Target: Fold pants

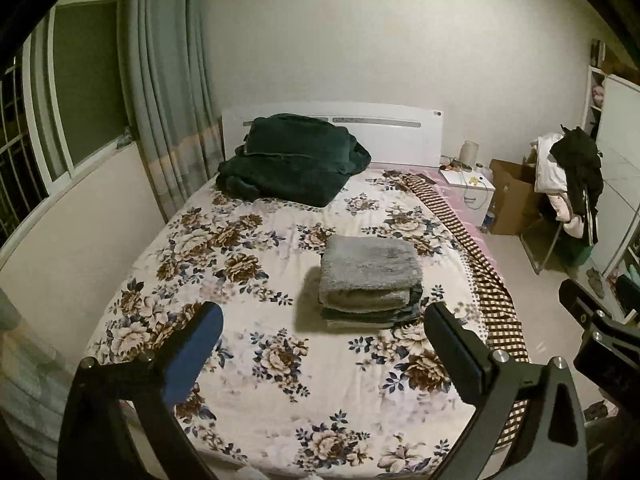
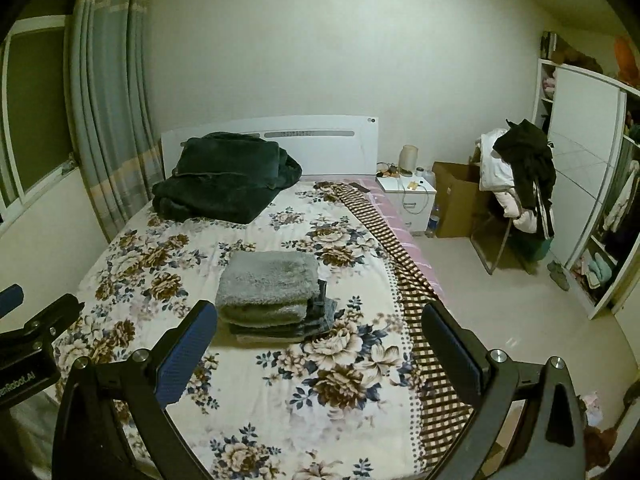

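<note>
Pale walls enclose a bedroom; a bed with a white floral-printed cover (image 1: 248, 360) fills both wrist views. A grey-blue pleated curtain (image 1: 168, 80) is seen hanging at the left beside a window (image 1: 60, 92), and a white headboard (image 1: 400, 136) is seen at the far end of the bed. A dark green plush blanket (image 1: 292, 160) is heaped against the headboard on the left side.

The folded pants, a grey fleecy pair (image 1: 370, 276), are recorded on top of a small stack near the middle of the bed; darker folded garments (image 1: 368, 316) lie beneath them, with denim-blue edges showing at the right side in the right wrist view. The stack lies flat and apart from the green blanket.

A brown-and-white checked cloth strip (image 1: 484, 276) runs along the right edge of the bed. A white bedside cabinet (image 1: 468, 184), a brown cardboard box (image 1: 512, 196) and a chair heaped with black and white clothing (image 1: 572, 180) are noted on the right, with an open white wardrobe (image 2: 580, 168) beyond.

The left gripper (image 1: 324, 344) is held above the near part of the bed with its fingers (image 1: 196, 356) spread wide and nothing between them. The right gripper (image 2: 320, 344) is likewise held released, empty, above the bed. Neither gripper touches the stack.
</note>
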A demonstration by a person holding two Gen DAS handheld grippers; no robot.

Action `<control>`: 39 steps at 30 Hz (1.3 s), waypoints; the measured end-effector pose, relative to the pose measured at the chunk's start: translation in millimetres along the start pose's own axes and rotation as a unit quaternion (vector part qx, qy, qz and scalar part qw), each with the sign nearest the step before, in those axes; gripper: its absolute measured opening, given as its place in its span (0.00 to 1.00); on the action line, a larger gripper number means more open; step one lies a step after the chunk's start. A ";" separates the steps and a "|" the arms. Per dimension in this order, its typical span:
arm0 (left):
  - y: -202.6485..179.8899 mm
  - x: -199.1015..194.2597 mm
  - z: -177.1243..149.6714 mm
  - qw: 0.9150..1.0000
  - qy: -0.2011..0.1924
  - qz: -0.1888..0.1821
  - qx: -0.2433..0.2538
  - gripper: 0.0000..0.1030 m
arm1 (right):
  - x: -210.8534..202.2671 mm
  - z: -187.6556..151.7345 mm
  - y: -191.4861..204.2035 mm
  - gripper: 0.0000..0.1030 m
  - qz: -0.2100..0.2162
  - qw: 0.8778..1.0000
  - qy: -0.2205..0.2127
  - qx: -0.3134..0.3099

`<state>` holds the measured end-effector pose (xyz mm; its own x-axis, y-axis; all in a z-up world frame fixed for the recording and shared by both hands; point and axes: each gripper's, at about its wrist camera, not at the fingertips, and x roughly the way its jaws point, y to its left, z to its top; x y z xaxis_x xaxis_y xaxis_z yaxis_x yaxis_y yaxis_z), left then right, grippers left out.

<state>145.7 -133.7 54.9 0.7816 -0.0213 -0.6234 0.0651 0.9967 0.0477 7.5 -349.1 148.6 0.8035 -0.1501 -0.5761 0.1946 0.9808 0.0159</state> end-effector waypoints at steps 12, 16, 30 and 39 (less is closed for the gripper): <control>6.7 -1.4 -0.2 1.000 0.005 0.005 -0.006 1.00 | 4.6 0.5 13.2 1.00 0.009 1.000 0.008 -0.003; 7.9 -1.4 -0.5 1.000 0.006 0.003 -0.008 1.00 | 9.6 -1.9 12.5 1.00 0.012 1.000 0.014 -0.003; 7.5 -2.0 0.0 1.000 0.006 0.000 -0.009 1.00 | 14.9 -4.6 14.4 1.00 0.016 1.000 0.017 -0.004; 7.4 -1.2 0.7 1.000 0.004 -0.001 -0.009 1.00 | 17.3 -9.9 14.6 1.00 0.023 0.999 0.022 0.001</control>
<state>145.7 -126.3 56.5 0.7764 -0.0225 -0.6299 0.0551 0.9980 0.0322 18.7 -336.2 130.8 0.7865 -0.0992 -0.6096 0.1591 0.9862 0.0449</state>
